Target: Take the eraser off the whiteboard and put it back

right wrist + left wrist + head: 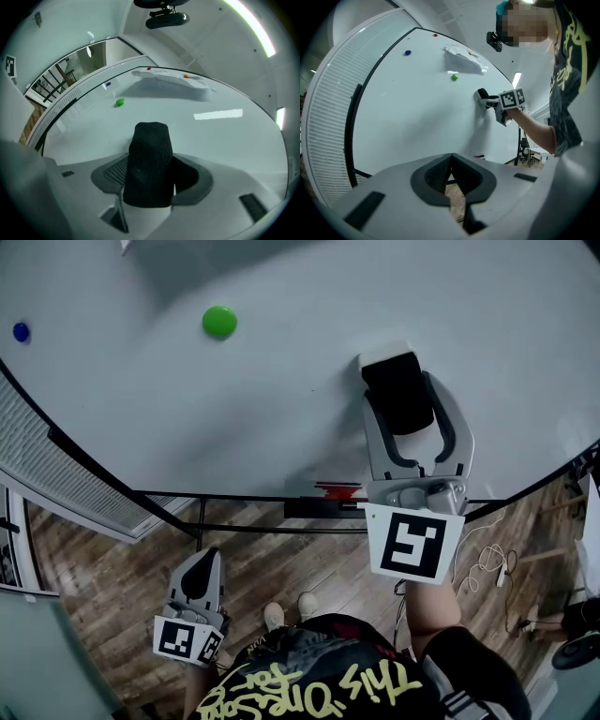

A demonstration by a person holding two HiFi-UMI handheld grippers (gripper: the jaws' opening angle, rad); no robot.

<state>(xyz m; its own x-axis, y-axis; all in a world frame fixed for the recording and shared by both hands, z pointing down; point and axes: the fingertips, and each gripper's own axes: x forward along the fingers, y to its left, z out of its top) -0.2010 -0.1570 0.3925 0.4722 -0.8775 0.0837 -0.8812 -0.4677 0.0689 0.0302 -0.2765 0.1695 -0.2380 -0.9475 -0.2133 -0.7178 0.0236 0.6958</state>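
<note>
Bright overhead light, strong fisheye edges

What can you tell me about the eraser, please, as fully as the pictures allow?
The eraser is an oblong block with a black, woven-looking pad over a white body. The right gripper is shut on it, its jaws pressing the two long sides. It appears to rest against the whiteboard, right of a green magnet.

Eraser [398, 390] against the whiteboard [187, 418], right of a magnet [219, 322], above the ledge [323, 508].
</note>
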